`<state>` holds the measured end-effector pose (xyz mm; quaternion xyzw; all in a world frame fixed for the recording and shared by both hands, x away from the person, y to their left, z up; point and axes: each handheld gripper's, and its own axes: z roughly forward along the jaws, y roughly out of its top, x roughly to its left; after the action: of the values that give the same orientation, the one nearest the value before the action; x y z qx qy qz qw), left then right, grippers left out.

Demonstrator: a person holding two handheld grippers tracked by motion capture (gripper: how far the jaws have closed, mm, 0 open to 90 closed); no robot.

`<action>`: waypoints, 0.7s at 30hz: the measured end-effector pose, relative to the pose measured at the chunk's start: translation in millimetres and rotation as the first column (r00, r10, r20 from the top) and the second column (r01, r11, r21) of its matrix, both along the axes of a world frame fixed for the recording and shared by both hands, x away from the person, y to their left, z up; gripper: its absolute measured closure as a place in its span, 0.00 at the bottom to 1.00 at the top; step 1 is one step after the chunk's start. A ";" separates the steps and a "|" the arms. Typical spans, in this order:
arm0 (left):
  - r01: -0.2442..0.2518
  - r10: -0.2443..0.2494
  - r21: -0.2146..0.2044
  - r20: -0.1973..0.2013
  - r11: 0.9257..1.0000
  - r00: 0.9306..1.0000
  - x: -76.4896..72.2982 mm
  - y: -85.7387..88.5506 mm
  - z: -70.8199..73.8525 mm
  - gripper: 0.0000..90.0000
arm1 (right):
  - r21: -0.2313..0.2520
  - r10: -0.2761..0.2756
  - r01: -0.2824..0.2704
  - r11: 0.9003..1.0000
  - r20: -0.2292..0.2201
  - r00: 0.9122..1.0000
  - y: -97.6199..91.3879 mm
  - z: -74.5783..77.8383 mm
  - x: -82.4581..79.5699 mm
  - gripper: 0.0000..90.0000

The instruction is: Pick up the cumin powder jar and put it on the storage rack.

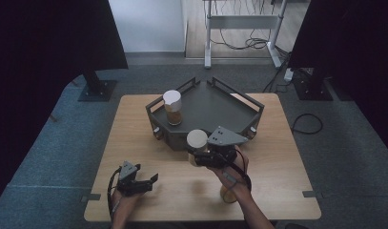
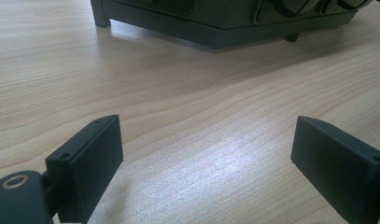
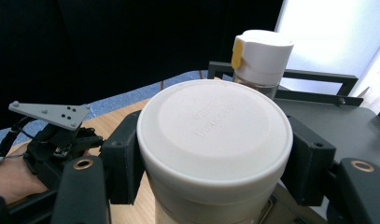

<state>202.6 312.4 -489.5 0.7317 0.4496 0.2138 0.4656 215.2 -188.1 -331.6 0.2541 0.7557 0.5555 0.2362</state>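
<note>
White-lidded jar [image 3: 214, 140] clenched in right gripper [image 1: 208, 155] jaws before tray [image 1: 215, 107], left gripper [image 1: 134, 181] low, jaws released.

High view: we look forward and down from above person's side, whole desk [image 1: 134, 143] in frame, far off. Left gripper view: we sit low, close over desk, facing grey tray [image 2: 215, 23] at 12 o'clock. Right gripper view: very near white-lidded jar [image 3: 214, 135], tray rail beyond. All three views share tray; high and right gripper views also share second jar [image 3: 262, 58] at 1 o'clock.
</note>
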 end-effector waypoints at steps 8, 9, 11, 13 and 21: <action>0.001 -0.001 -0.002 -0.001 1.000 1.000 0.1 0.4 0.0 0.09 | 0.007 0.000 0.000 1.000 -0.002 1.000 -0.1 4.9 7.8 0.37; 0.001 -0.001 -0.003 -0.002 1.000 1.000 0.2 0.5 0.0 0.09 | 0.009 -0.001 0.001 1.000 -0.003 1.000 -0.1 5.4 9.0 0.37; 0.001 -0.001 -0.004 -0.003 1.000 1.000 0.3 0.8 0.0 0.09 | 0.007 -0.004 0.004 1.000 -0.004 1.000 0.2 6.7 11.0 0.37; 0.002 -0.002 -0.005 -0.003 1.000 1.000 0.5 1.2 -0.1 0.09 | 0.009 -0.006 0.006 1.000 -0.006 1.000 0.1 8.2 13.1 0.37; 0.004 -0.004 -0.005 -0.008 1.000 1.000 1.1 1.3 0.4 0.09 | 0.012 -0.014 0.014 1.000 -0.004 1.000 -0.3 13.6 21.7 0.37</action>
<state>203.6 313.7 -489.1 0.7323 0.4505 0.2090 0.4660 236.9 -188.4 -318.0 0.2621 0.7508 0.5580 0.2371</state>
